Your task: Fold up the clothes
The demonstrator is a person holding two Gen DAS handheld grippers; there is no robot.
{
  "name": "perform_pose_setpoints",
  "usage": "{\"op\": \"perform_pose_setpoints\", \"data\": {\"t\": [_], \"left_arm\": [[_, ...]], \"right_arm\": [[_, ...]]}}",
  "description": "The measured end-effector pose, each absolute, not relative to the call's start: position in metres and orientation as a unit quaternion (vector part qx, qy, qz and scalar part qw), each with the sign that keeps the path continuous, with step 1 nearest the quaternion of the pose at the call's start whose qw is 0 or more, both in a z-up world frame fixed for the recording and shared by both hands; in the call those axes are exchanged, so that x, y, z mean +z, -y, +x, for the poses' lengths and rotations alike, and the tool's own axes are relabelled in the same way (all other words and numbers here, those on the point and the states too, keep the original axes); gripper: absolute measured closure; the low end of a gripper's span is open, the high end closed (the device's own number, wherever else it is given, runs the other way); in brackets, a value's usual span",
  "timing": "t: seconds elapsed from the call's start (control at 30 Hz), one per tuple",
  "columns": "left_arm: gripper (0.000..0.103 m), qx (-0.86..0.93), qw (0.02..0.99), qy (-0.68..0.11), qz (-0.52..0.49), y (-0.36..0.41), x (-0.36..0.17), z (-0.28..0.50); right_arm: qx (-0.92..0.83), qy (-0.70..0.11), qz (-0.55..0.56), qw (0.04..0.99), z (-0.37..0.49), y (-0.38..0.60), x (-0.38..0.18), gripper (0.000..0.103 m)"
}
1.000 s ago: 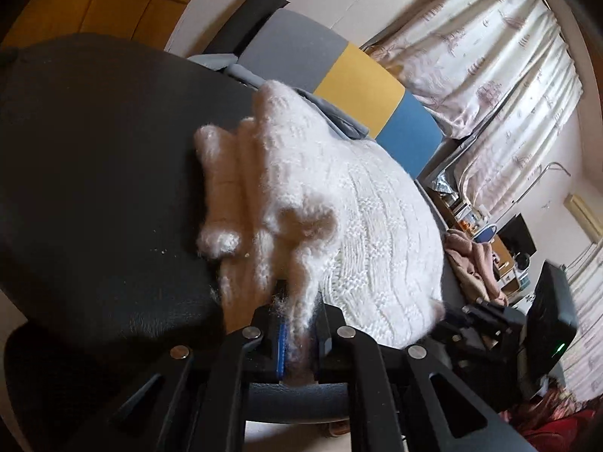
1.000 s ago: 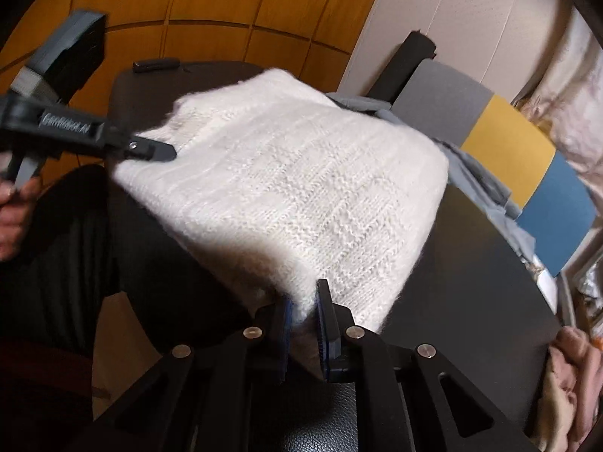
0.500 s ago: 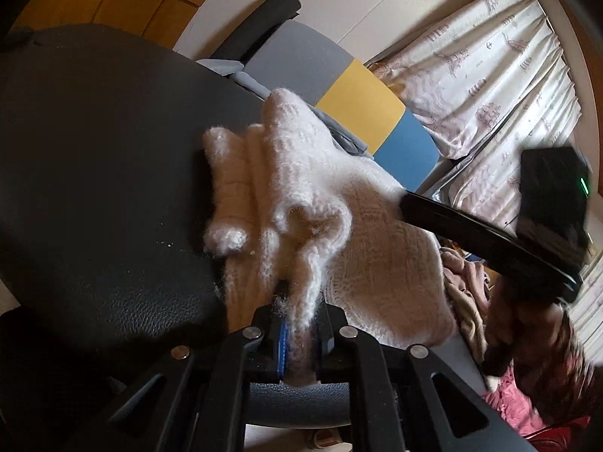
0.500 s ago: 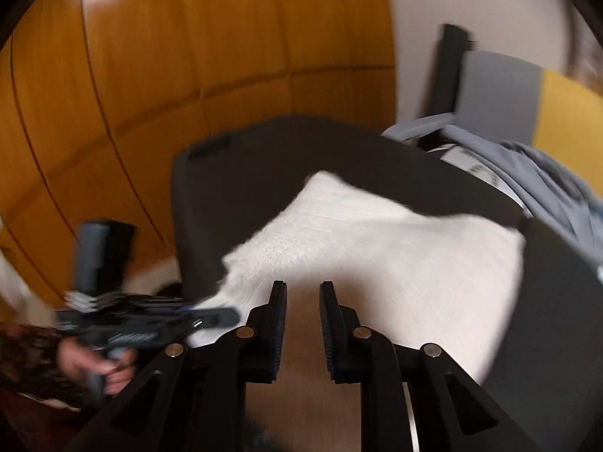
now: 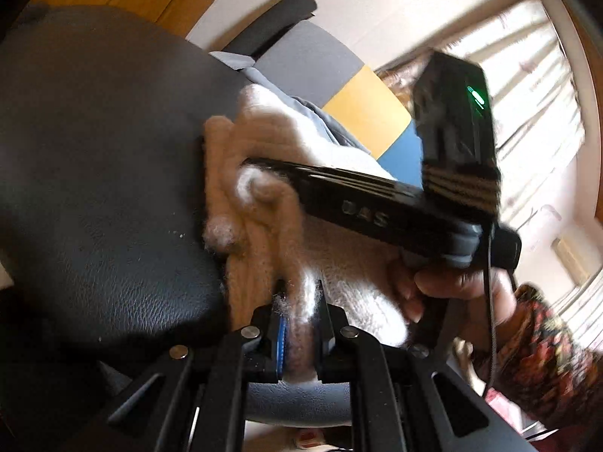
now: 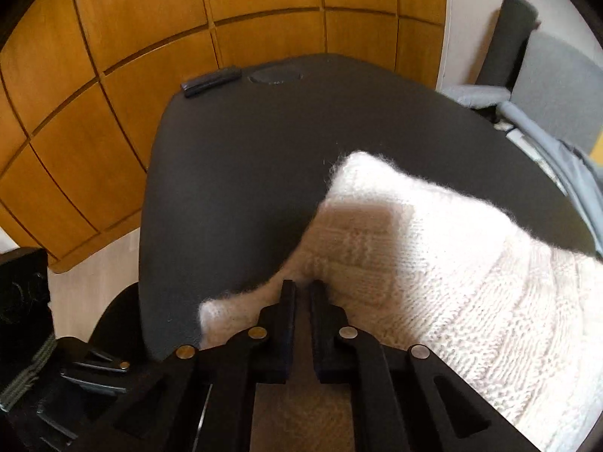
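Observation:
A fluffy white knitted sweater lies on a dark leather-like tabletop. Its left side is bunched in rolls. My left gripper is shut on a tuft of the near edge. My right gripper reaches across from the right, held by a hand, and its tip rests at the bunched folds. In the right wrist view the right gripper sits over the sweater's near-left edge. Its jaws are closing and almost together, with no cloth seen pinched between them.
A chair with grey, yellow and blue panels stands behind the table, with grey cloth draped on it. A wooden panelled wall is at the back left. A small black bar lies at the table's far edge. Curtains hang at the right.
My right gripper has let go of the sweater's corner and swung over to the bunched side near the left gripper, its jaws narrowing. The left gripper keeps its hold and has rolled slightly.

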State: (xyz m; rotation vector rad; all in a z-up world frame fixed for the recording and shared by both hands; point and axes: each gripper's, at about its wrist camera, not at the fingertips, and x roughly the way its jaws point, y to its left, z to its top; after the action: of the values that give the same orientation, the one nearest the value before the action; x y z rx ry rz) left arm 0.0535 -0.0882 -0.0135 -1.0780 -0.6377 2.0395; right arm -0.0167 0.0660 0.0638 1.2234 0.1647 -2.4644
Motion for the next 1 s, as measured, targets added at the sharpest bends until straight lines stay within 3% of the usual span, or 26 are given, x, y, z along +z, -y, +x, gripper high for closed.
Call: {"op": "perform_pose_setpoints", "data": {"t": [0.13,0.17,0.2,0.37,0.5,0.63,0.8,1.0], "left_arm": [[0.091,0.794,0.351,0.278,-0.41,0.112,-0.004,0.062],[0.091,0.813,0.339,0.263,-0.393,0.116,0.006,0.066],[0.091,0.83,0.328,0.248,-0.376,0.119,0.017,0.069],[0.088,0.86,0.35,0.198,-0.314,0.084,0.073,0.051],[0.086,0.871,0.359,0.107,-0.318,0.016,0.093,0.022],[0.086,0.868,0.3,-0.004,-0.395,-0.031,0.056,-0.015],[0.086,0.874,0.263,0.072,-0.403,0.022,0.035,-0.012],[0.087,0.878,0.268,0.108,-0.381,0.052,0.018,-0.006]], "right_arm": [[-0.903,-0.004,0.38,0.202,0.014,-0.09,0.095,0.089],[-0.912,0.029,0.356,0.203,0.027,-0.104,0.107,0.082],[-0.921,0.05,0.337,0.187,0.038,-0.117,0.116,0.078],[-0.941,0.045,0.331,0.052,0.068,-0.166,0.13,0.078],[-0.94,0.071,0.333,-0.021,0.086,-0.196,0.123,0.078],[-0.934,0.08,0.346,-0.039,0.09,-0.203,0.108,0.077],[-0.934,0.028,0.355,0.007,0.063,-0.166,0.101,0.075],[-0.925,-0.059,0.372,0.059,0.049,-0.129,0.079,0.075]]}}
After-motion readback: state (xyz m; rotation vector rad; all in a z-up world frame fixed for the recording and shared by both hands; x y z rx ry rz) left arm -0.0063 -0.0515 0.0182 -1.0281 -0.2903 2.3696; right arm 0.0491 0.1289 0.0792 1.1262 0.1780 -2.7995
